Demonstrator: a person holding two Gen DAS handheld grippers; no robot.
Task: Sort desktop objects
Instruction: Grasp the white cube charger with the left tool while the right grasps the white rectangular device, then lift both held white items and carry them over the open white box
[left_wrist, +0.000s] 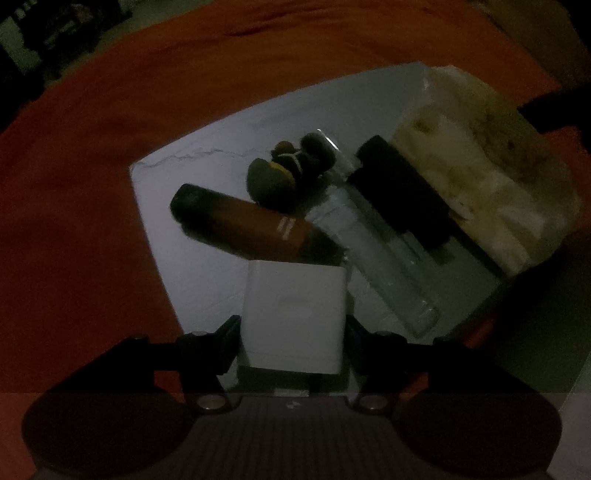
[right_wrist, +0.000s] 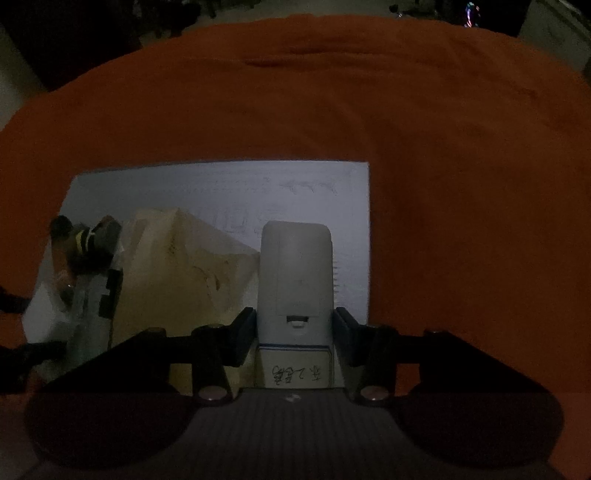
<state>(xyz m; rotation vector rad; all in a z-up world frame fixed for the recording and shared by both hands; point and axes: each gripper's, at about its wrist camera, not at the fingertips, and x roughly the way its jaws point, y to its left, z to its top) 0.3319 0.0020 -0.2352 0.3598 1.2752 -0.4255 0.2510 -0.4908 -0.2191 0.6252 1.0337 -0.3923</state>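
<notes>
My left gripper is shut on a white square box, held low over a white board. On the board beyond it lie a brown-orange tube with a dark cap, a small dark keychain figure, a clear plastic case with a black part and a beige plastic packet. My right gripper is shut on a white rounded device with a handwritten label, above the right part of the board. The packet and the keychain figure show to its left.
An orange cloth covers the table under the board and also fills the right wrist view. Dark furniture and floor lie past the table's far edge. The scene is dim.
</notes>
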